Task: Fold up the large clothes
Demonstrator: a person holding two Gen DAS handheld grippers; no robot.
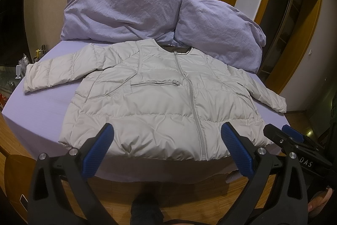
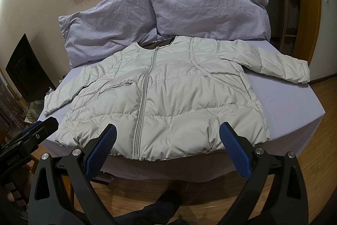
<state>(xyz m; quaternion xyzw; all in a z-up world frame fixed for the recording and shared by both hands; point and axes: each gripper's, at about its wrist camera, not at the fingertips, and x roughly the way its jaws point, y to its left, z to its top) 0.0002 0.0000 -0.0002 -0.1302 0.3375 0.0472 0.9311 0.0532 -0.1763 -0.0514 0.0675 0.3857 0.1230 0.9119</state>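
Pale grey puffer jacket lies flat, front up, zipped, both sleeves spread out, on lavender bed sheet, hem at near edge. Two lavender pillows just behind collar. Left gripper and right gripper hang above hem, jaws spread wide, holding nothing. Wood floor below.

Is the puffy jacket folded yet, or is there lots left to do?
Not folded yet. Done: the jacket lies flat on the bed, zipped, front up, both sleeves spread out. In hand: nothing; the left claw and right claw are both open near the hem, holding nothing. Left: fold in the sleeves, then the body.
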